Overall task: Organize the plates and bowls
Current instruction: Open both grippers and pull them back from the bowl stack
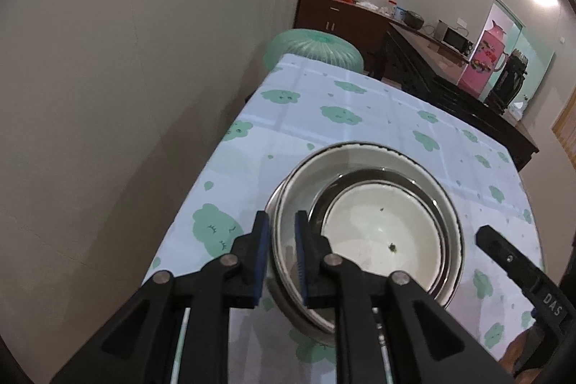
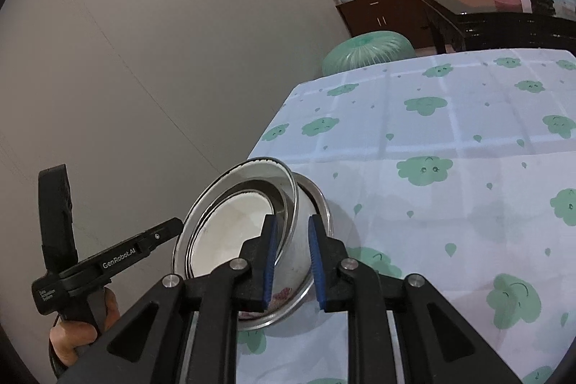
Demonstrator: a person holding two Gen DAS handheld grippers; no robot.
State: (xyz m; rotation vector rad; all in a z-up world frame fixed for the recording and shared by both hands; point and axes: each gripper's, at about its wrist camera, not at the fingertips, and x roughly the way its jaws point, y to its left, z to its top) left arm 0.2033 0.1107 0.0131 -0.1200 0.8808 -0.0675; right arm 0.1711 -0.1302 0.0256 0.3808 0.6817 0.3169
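Note:
A stack of nested metal bowls (image 1: 378,233) (image 2: 230,233) with white insides stands tipped up near the left edge of the cloud-print table (image 1: 324,103) (image 2: 468,204). Its far rim is raised and its opening faces the left camera. A few dark specks lie in the innermost bowl. My left gripper (image 1: 280,216) has the stack's left rim between its blue pads, narrowly shut on it; its tip (image 2: 174,225) shows at that rim in the right wrist view. My right gripper (image 2: 291,218) has the stack's white outer wall between its pads; its tip (image 1: 484,234) sits at the right rim.
A bare wall runs close along the table's left side. A green round stool (image 1: 313,49) (image 2: 367,49) stands past the far corner. Behind it are a dark sideboard (image 1: 342,13), a dark table (image 1: 450,85) and a pink jug (image 1: 489,56). A hand (image 2: 79,330) holds the left gripper's handle.

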